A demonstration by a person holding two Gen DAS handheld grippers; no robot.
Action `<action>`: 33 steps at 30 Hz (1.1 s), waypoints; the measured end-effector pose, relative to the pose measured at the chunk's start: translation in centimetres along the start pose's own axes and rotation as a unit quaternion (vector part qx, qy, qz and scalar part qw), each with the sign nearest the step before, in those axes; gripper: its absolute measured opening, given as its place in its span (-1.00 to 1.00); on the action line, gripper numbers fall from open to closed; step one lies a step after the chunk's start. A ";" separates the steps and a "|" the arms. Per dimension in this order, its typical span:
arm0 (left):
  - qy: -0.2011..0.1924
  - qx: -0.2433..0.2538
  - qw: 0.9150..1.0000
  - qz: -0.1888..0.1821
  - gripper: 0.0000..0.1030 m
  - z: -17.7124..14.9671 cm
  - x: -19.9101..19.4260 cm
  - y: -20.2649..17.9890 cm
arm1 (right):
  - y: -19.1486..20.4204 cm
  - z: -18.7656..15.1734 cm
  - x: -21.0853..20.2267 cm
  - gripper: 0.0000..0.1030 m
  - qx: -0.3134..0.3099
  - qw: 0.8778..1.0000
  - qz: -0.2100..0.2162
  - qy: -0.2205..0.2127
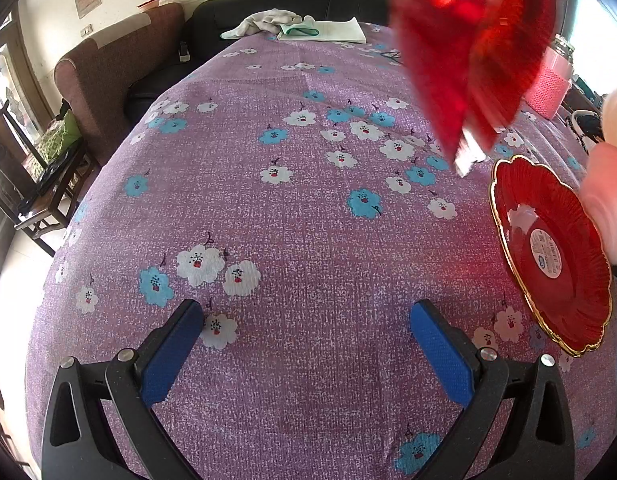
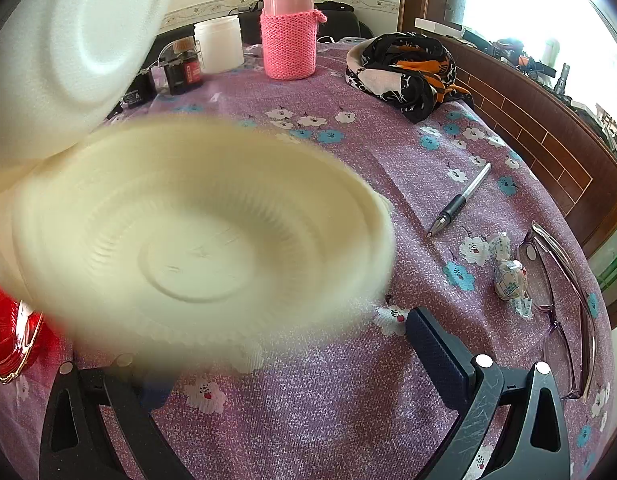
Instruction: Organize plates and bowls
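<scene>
While my left gripper (image 1: 306, 344) hangs over the flowered purple cloth (image 1: 268, 220), its blue pads stand wide apart with nothing between them. Bare cloth stretches ahead of it to the folded linens (image 1: 320, 30) at the far edge. Off to its right a red plate (image 1: 556, 256) with a gold scalloped rim lies on the cloth near the table's side, and a second red dish (image 1: 468, 48), blurred, is up in the air at the top right.

Over on my right gripper (image 2: 284, 352), a blurred cream bowl (image 2: 196, 232) fills the left of the view and hides the left finger, so I cannot tell how far it is open or whether it holds the bowl. A white foam bowl (image 2: 68, 40) sits above it. Right of the bowl lie a pen (image 2: 460, 200), wrapped candies (image 2: 508, 276) and glasses (image 2: 560, 304) near the edge.
</scene>
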State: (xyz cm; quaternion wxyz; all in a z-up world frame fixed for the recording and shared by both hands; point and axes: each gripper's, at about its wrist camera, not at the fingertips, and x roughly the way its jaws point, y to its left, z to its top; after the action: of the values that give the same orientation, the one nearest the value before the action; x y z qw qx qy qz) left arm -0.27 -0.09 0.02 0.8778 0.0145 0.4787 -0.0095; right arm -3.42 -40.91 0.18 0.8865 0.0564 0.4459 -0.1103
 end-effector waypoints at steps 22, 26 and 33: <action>0.000 0.000 1.000 -0.001 1.00 0.1 0.1 0.0 | 0.0 0.0 0.0 0.98 0.000 1.000 0.000 0.000; 0.000 0.000 1.000 -0.001 1.00 0.1 0.1 0.0 | 0.0 0.0 0.0 0.98 0.000 1.000 0.000 0.000; 0.000 0.000 1.000 -0.001 1.00 0.2 0.1 0.1 | 0.0 0.0 0.0 0.98 0.000 1.000 0.000 0.000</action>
State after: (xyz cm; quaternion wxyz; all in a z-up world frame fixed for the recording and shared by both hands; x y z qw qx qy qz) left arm -0.05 0.01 0.02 0.8777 0.0140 0.4790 -0.0102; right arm -3.36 -40.89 0.20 0.8865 0.0567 0.4457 -0.1103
